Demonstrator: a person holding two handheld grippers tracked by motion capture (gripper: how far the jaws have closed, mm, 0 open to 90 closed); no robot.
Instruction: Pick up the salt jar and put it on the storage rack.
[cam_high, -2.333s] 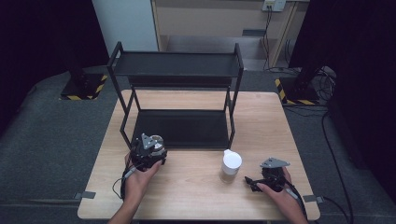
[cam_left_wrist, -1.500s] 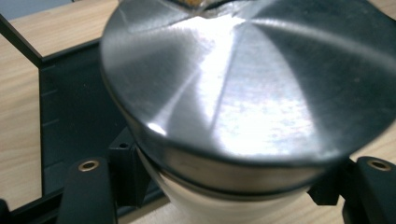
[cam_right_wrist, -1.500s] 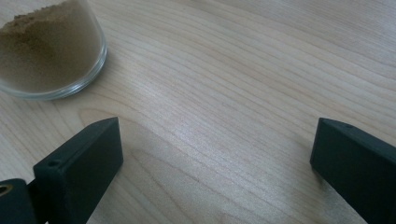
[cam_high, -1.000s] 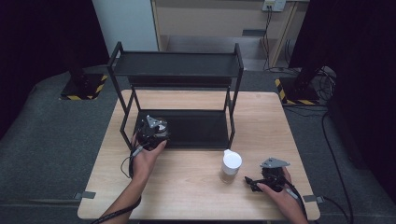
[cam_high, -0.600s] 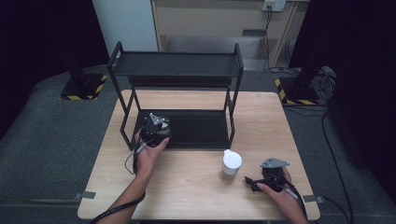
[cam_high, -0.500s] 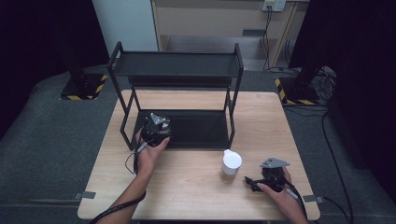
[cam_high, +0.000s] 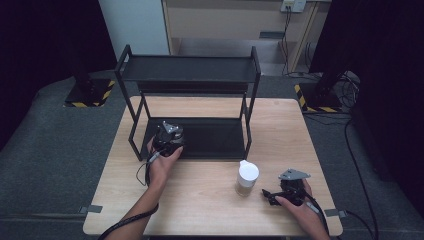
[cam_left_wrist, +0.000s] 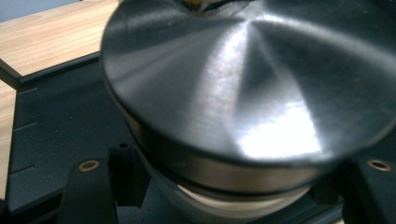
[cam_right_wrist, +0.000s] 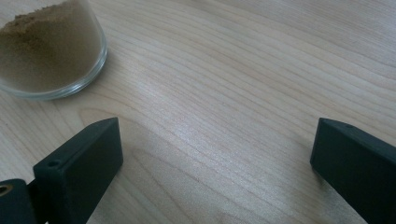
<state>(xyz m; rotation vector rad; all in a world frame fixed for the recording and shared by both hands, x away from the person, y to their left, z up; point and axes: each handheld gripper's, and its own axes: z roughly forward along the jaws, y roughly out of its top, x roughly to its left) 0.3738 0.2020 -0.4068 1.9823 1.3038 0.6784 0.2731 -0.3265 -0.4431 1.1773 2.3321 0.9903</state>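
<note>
The left gripper (cam_high: 169, 139), jaws clamped on a metal-lidded jar (cam_left_wrist: 247, 102), holds it over the rack's bottom shelf (cam_high: 210, 140) for stowing, while the right gripper (cam_high: 272, 196) rests wide open on the desk (cam_high: 200, 200) beside a white-capped jar (cam_high: 247, 177)

I see a shiny brushed metal lid (cam_left_wrist: 247, 93) on the jar in my left gripper (cam_high: 168, 138). The worktop (cam_right_wrist: 243, 93) is pale, smooth wood with fine grain. The rack's lower shelf (cam_left_wrist: 60, 126) looks matt black. The glass jar (cam_right_wrist: 46, 51) holds brown powder.
</note>
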